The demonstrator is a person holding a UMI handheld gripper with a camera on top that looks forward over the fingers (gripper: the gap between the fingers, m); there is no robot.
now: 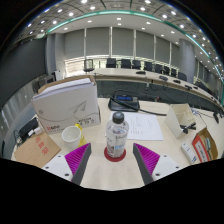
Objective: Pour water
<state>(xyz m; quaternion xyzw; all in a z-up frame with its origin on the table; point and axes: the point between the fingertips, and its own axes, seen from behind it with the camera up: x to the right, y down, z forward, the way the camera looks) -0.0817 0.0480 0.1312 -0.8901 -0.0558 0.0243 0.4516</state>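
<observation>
On the table (150,165), from left to right, lay a box (38,150), a yellow cup (71,134) and the bottle (117,135) — upright, capped, just ahead of the fingers. Gripper (117,160) stood wide, holding nothing. Step in hand was judged as approach — next move called for advancing until both pads (78,157) flanked the bottle, then closing, before tilting toward the cup.
</observation>
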